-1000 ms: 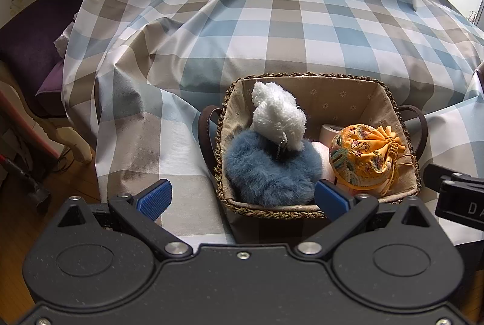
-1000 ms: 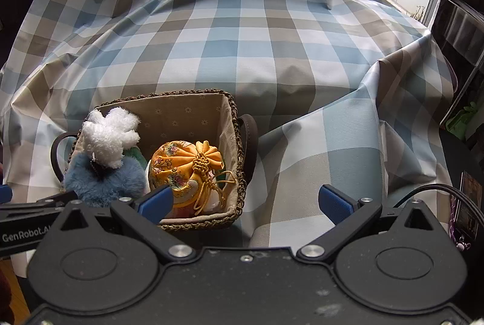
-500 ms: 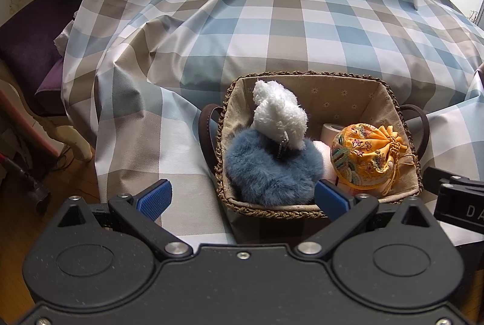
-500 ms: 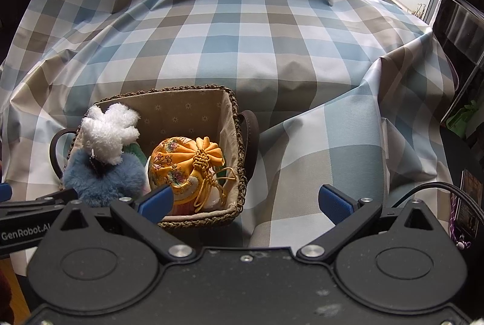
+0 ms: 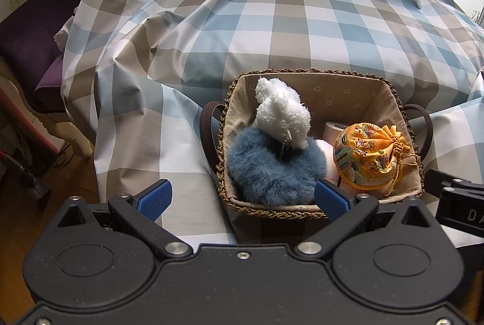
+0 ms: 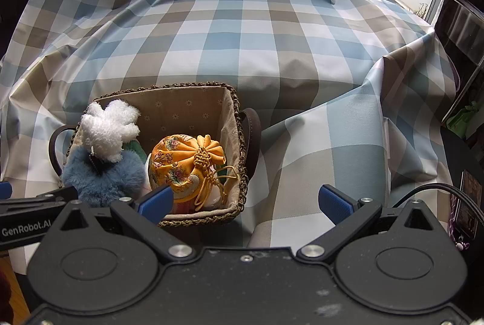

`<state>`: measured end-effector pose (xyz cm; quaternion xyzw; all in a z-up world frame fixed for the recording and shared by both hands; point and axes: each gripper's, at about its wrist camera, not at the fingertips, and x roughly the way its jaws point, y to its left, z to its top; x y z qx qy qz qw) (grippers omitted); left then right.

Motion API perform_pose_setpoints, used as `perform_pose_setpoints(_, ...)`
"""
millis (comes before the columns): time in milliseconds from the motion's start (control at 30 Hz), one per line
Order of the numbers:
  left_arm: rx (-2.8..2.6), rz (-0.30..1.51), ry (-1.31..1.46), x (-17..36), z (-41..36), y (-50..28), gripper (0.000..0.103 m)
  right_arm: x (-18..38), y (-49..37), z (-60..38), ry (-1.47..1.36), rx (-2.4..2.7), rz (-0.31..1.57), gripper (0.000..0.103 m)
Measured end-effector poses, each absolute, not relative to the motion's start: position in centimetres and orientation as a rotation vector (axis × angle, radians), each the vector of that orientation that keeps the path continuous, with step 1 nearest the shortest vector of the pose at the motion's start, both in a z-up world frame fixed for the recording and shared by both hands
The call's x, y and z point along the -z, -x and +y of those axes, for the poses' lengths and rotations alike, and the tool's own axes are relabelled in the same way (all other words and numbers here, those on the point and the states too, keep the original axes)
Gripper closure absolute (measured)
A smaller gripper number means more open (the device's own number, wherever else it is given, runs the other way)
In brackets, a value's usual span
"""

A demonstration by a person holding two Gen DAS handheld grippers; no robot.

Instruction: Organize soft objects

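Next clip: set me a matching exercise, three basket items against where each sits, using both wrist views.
Things:
1. white fluffy toy
2. blue furry pouf
3. yellow embroidered pouch

Places:
A. right half of the wicker basket, seen from the left wrist view
B. resting on top of another soft item
C. left front of the basket, underneath another soft item

Pairs: 1-B, 2-C, 3-A

Ahead of the left gripper's fingers, the blue fluffy toy (image 5: pixel 273 170) and yellow pouch (image 5: pixel 367 157) hide most of a pink roll (image 5: pixel 332 128). A green item (image 6: pixel 134 148) behind them stays unidentifiable; the right gripper (image 5: pixel 459 204) is cut off by the frame edge.
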<state>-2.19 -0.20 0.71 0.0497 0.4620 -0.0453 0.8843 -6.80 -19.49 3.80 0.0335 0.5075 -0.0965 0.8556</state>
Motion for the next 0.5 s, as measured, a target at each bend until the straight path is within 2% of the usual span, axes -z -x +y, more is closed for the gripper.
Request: perform_pose_setpoints(500, 0.093, 0.961, -0.104, -0.68, -0.22, 2.13, 0.005, -3.67, 6.78, -19.39, -0.073, 0.202, 1.069, 0.0)
